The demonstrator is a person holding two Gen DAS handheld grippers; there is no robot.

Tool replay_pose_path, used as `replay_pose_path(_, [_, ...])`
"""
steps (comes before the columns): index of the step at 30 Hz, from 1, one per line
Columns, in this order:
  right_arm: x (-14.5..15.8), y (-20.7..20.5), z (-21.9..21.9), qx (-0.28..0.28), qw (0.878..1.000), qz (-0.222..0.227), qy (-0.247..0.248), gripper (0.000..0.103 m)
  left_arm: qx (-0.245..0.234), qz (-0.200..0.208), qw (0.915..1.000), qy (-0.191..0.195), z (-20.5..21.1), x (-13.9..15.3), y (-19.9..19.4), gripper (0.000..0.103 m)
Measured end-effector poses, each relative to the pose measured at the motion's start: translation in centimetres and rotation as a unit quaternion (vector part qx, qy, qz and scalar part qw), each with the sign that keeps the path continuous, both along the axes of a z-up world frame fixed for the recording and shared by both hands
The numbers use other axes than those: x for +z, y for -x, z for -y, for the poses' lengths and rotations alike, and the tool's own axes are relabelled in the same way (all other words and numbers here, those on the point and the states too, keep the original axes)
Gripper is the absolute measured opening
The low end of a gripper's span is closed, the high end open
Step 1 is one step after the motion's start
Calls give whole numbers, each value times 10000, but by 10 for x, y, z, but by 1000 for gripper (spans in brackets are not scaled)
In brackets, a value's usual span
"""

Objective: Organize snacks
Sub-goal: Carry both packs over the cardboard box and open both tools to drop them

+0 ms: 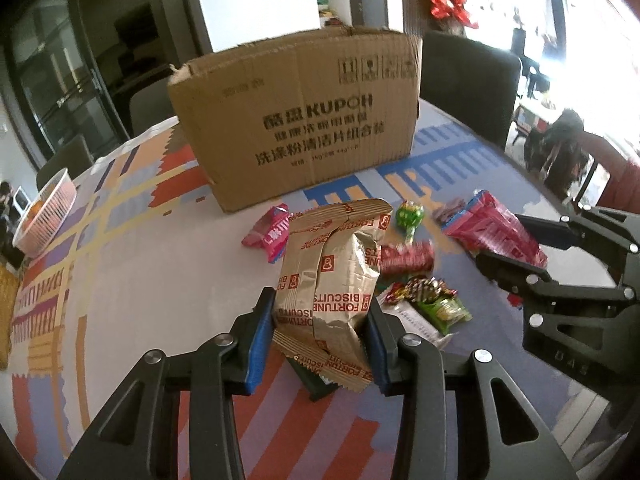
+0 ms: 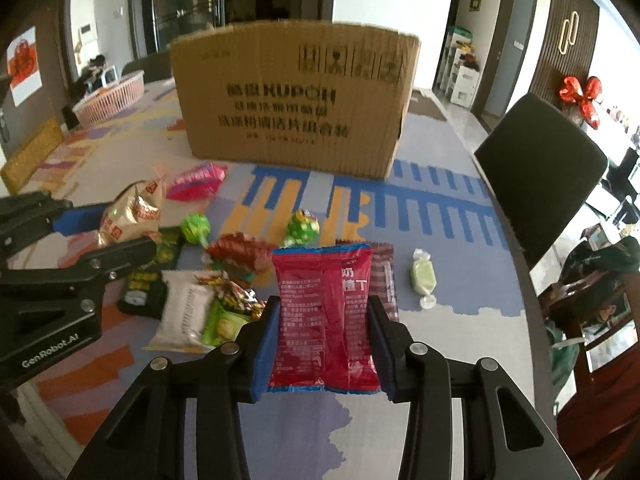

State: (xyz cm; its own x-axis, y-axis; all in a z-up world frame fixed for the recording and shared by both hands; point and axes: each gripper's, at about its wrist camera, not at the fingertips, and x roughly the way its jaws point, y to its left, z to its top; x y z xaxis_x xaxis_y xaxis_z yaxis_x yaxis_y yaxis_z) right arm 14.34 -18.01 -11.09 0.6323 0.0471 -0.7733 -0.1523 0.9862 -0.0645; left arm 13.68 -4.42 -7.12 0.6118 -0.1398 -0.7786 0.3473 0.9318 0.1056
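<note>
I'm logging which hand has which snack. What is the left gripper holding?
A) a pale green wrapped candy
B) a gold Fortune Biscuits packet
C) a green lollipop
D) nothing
B: the left gripper is shut on the gold Fortune Biscuits packet, its blue pads pressing both sides.

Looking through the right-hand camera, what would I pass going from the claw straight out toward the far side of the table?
Near to far: the right claw shut on a red snack bag → a green round candy → the big cardboard box.
</note>
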Motion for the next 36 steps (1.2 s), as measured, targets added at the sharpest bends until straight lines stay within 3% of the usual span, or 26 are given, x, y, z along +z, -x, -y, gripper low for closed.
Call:
replay_pose_path(18, [77,-5,0,329,9917,1077,-616,42,411,863,9937,582,-9,70,-6,41])
replay_pose_path(36, [131,-86,-1,368,9836,1616,-711,42,474,1651,9843,412,-13,131,-83,41])
